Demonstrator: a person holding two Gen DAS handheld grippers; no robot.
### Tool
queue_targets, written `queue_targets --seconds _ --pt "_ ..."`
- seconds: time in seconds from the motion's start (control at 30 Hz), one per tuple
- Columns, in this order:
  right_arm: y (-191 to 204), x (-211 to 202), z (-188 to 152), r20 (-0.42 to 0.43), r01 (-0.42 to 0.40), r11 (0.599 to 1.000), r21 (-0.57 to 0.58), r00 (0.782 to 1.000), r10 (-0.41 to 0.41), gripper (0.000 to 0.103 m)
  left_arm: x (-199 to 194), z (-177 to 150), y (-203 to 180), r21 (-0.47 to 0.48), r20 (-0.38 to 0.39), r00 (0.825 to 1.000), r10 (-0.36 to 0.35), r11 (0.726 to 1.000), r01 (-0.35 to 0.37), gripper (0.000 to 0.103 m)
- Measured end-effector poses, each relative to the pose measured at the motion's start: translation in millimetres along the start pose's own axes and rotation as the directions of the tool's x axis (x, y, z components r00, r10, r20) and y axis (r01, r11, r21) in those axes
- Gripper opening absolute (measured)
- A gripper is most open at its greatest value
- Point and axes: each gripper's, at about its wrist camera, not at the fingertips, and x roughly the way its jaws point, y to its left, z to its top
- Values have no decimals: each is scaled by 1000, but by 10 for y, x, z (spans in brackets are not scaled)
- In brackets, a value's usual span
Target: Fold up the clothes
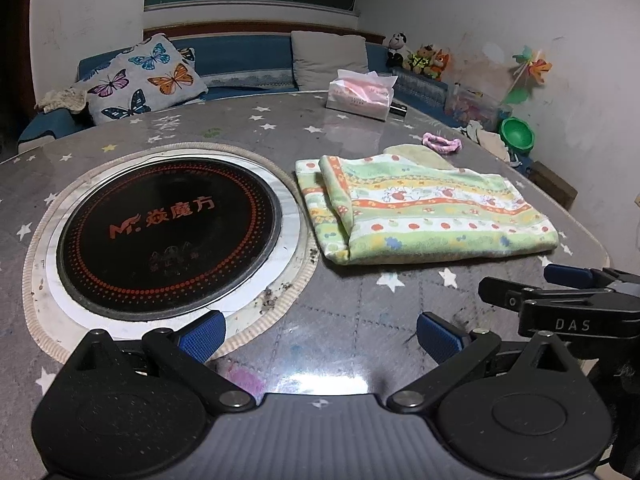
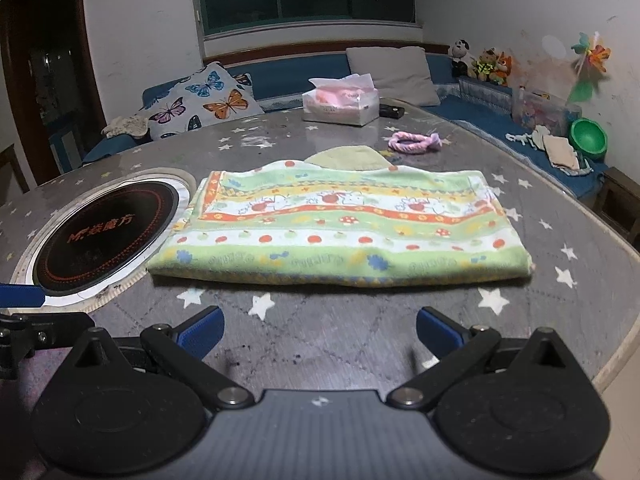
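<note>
Round table (image 2: 360, 344), grey star-print cover under a clear glossy sheet. Left portion: built-in induction cooktop (image 1: 168, 236), black glass disc with an orange dotted ring and orange lettering, set in a white ring with a beige ribbed border; crumbs lie along its near right edge. Left gripper (image 1: 320, 336): blue-padded fingers spread wide apart, nothing between them, held above bare table just in front of the cooktop's rim. Centre to right: folded cloth (image 2: 340, 228), pale green with orange, yellow and white bands printed with apples, mushrooms and flowers, lying flat in several layers just beside the cooktop's right edge, its thick fold line facing the grippers. A plain pale green piece (image 2: 348, 158) shows from under its far edge. Right gripper (image 2: 320, 334): blue-padded fingers likewise set wide, holding nothing, near the cloth's front edge but apart from it. Beyond the cloth: tissue box (image 2: 340, 106) with pink tissue, a small dark object just to its right, and a pink braided loop (image 2: 414, 142). Background, left to right: butterfly-print cushion (image 2: 200, 100), grey cushion (image 2: 394, 74), plush toys (image 2: 480, 62), pinwheel (image 2: 592, 60), green bowl (image 2: 588, 136), all along a blue bench.
</note>
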Motion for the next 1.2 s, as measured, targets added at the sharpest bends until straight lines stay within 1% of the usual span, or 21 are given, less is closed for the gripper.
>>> queue_targets --seconds 0.33,1.2 --pt "8 30 -26 -8 -2 1000 0 1000 2 103 43 -41 -106 38 -15 1000 13 999 -13 103" --pt "-11 30 -52 -9 5 1000 8 1000 -5 103 77 -114 -161 48 -33 999 16 999 -14 103"
